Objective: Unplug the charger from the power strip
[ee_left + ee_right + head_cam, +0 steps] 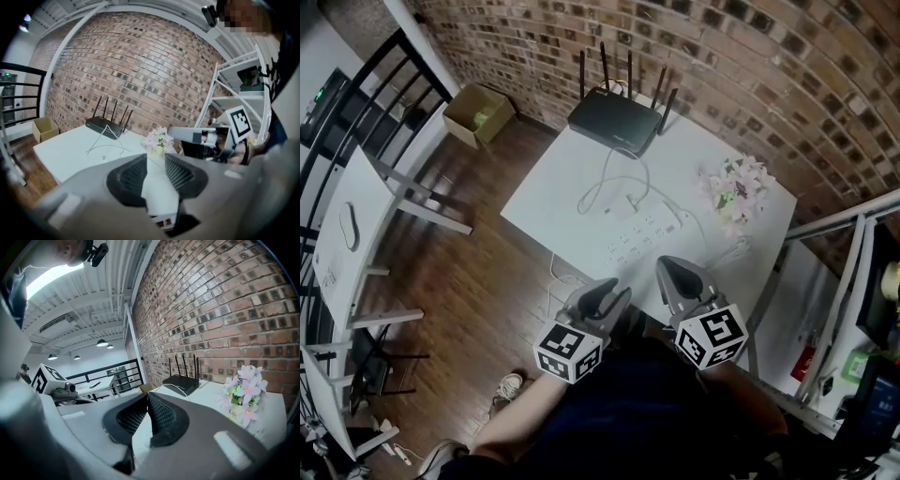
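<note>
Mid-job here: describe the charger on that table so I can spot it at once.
On the white table by the brick wall, a long white power strip lies toward the near edge. The charger is the small white block on its far side, the only thing there trailing a thin white cable that loops toward the black router.

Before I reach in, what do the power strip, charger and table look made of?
The power strip looks like white moulded plastic, matte, with rows of socket holes in one shell. The charger seems to be white plastic too, a smooth small block; it is too small to judge the finish. The table has a flat, even white top, probably laminate or painted board; I cannot tell which.
</note>
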The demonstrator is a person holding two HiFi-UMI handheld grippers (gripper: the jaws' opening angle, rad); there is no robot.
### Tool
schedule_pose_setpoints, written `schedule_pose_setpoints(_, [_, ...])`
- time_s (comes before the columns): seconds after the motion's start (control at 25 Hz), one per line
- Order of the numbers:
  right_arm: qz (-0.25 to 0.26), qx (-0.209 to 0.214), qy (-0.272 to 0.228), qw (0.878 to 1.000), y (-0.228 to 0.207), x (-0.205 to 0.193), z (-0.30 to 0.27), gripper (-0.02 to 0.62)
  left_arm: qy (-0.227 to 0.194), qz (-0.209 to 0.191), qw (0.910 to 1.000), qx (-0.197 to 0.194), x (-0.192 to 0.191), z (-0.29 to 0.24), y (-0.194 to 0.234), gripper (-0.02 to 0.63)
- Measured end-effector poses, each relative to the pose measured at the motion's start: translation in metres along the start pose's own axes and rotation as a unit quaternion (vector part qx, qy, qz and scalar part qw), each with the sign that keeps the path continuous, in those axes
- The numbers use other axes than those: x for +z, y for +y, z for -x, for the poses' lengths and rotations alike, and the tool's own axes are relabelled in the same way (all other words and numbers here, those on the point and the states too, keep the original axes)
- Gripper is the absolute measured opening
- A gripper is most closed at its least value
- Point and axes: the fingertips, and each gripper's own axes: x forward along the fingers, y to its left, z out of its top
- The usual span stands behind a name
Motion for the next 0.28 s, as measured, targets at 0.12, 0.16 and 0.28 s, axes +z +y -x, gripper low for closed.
schedule_pose_setpoints(0.12, [-0.002,-0.001,-0.001,1.000,-0.0023,-0.0005,0.0010,0.012,-0.002,-0.003,1.0000,0.000,0.0017,-0.0016,-0.0015,0.120])
schedule_pose_setpoints(0.16, [-0.002,-0.001,-0.001,1.000,-0.0030,-0.0011,0.0013,0.012,-0.002,-0.004,1.0000,-0.001,0.0022,-0.0024,-0.0023,0.121])
schedule_pose_setpoints(0.28, [-0.005,0.000,0.000,1.000,-0.0046,-0.0025,0.0020,0.012,-0.004,-0.007,1.0000,-0.003,0.0036,-0.0045,-0.0047,0.120])
